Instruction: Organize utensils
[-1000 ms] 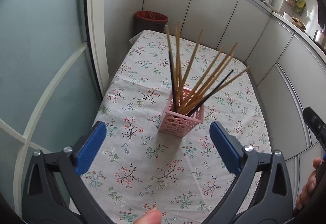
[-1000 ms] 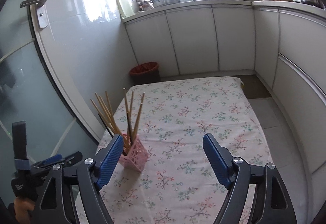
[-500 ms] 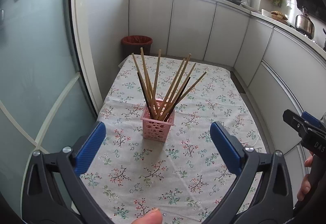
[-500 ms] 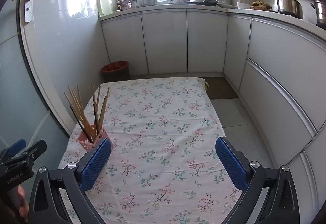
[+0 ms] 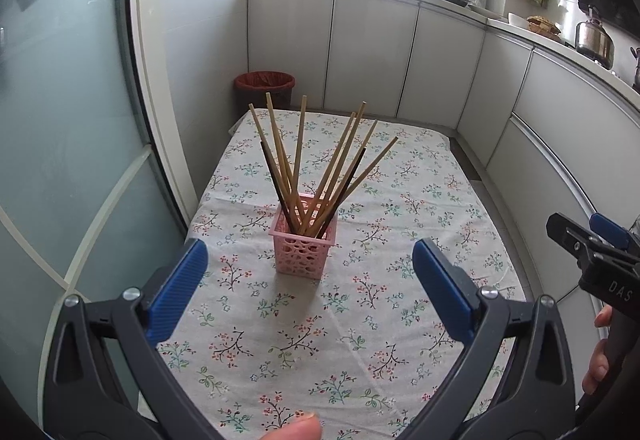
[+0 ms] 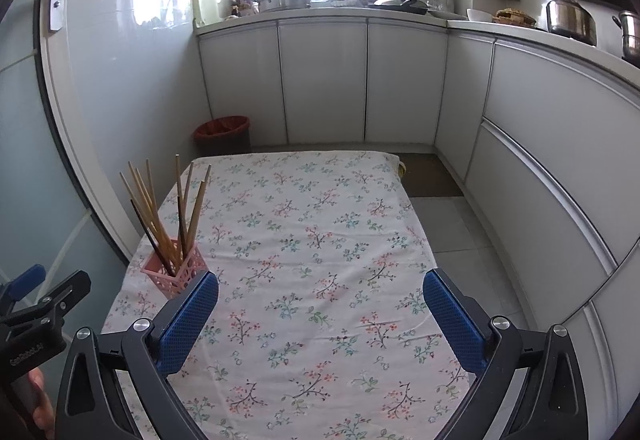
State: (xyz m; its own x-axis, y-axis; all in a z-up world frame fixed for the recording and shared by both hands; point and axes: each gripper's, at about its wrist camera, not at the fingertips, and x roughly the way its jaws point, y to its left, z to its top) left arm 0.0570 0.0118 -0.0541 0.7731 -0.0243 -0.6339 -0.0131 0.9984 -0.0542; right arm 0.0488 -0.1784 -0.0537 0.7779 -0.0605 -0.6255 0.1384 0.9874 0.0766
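Note:
A pink perforated basket (image 5: 305, 244) stands upright on the flowered tablecloth (image 5: 360, 320), with several chopsticks (image 5: 320, 175) fanned out of it, most light wood, two dark. My left gripper (image 5: 308, 276) is open, its blue pads on either side of the basket and nearer the camera, holding nothing. In the right wrist view the basket (image 6: 174, 274) and chopsticks (image 6: 164, 211) sit at the left, just beyond my right gripper's left pad. My right gripper (image 6: 320, 300) is wide open over bare cloth. Each gripper's tip shows at the other view's edge.
White cabinets (image 6: 324, 79) run along the far and right sides with a cluttered counter (image 6: 320, 5). A red-lined bin (image 5: 265, 85) stands beyond the table's far left corner. A frosted glass door (image 5: 60, 139) is on the left. Floor tiles (image 6: 452, 224) lie right of the table.
Both grippers drew back and levelled out, so the basket now looks smaller and farther. The right gripper's jaws spread wider. The basket and chopsticks stayed put.

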